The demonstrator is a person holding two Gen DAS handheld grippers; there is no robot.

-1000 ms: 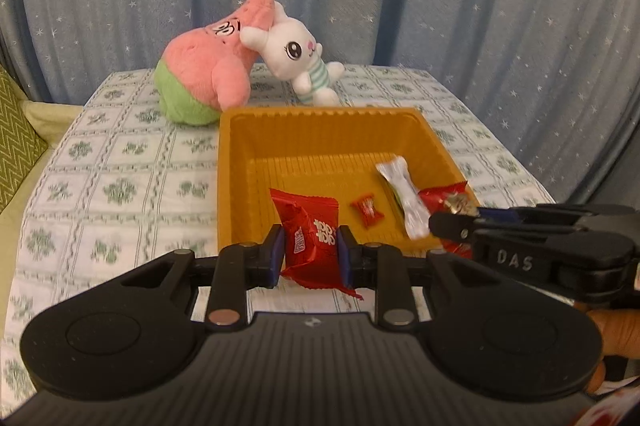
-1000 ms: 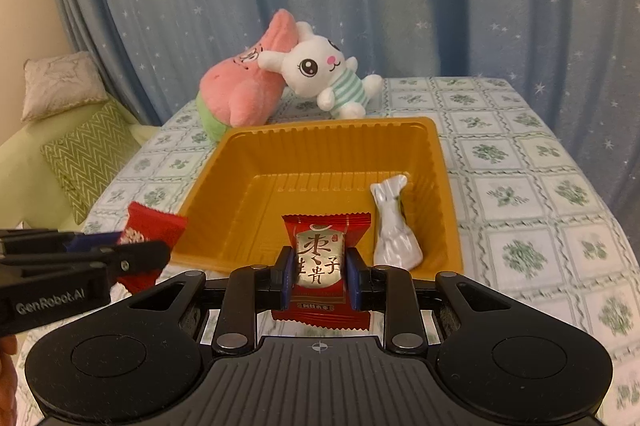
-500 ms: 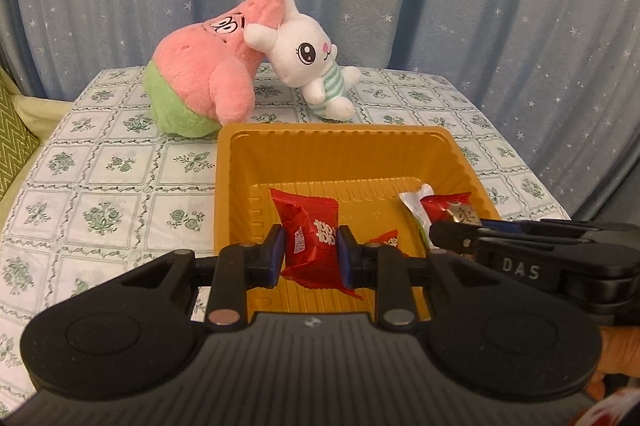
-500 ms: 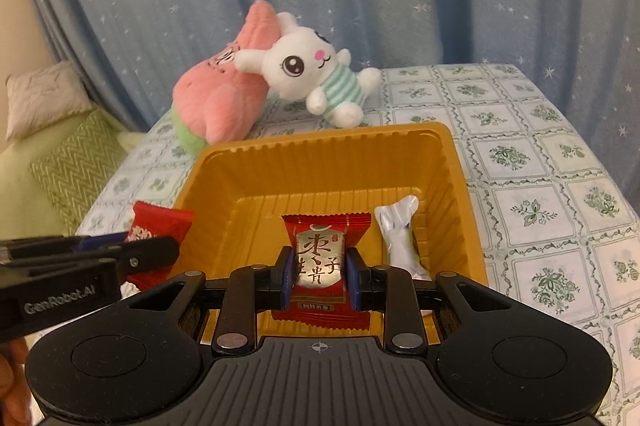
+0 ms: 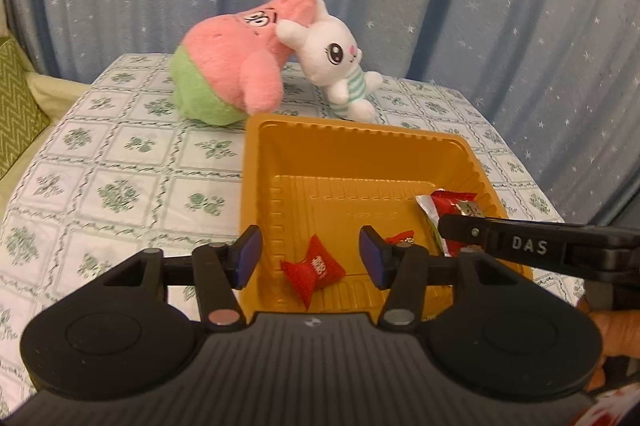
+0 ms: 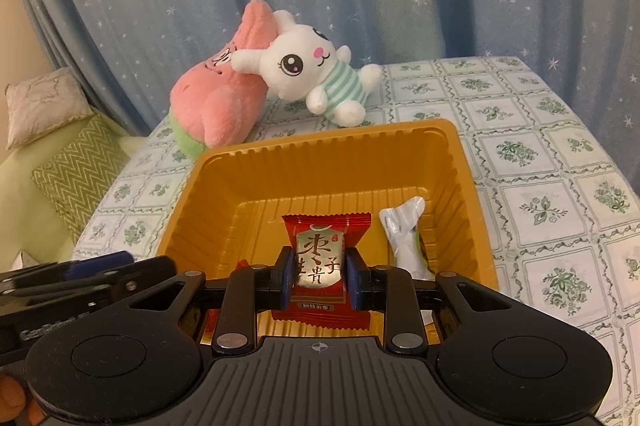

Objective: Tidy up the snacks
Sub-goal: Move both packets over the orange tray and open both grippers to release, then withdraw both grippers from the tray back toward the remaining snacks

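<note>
An orange plastic tray (image 5: 256, 186) (image 6: 452, 162) sits on the patterned tablecloth. My left gripper (image 5: 310, 258) is open over the tray's near edge; a red candy packet (image 5: 314, 270) lies on the tray floor below it. A small red candy (image 5: 402, 237) and a white wrapped snack (image 5: 428, 214) (image 6: 404, 238) also lie in the tray. My right gripper (image 6: 318, 276) is shut on a red jujube packet (image 6: 322, 254) (image 5: 460, 204) and holds it over the tray's right part. The left gripper's arm shows at the left of the right wrist view (image 6: 80, 278).
A pink star plush (image 5: 232, 66) (image 6: 224, 98) and a white rabbit plush (image 5: 336, 62) (image 6: 308, 74) lie behind the tray. A starred blue curtain hangs behind the table. Green cushions (image 6: 76, 174) lie to the left, off the table.
My left gripper has opened and let the red candy packet drop into the tray. Both grippers have moved forward over the tray. The right gripper still holds its packet.
</note>
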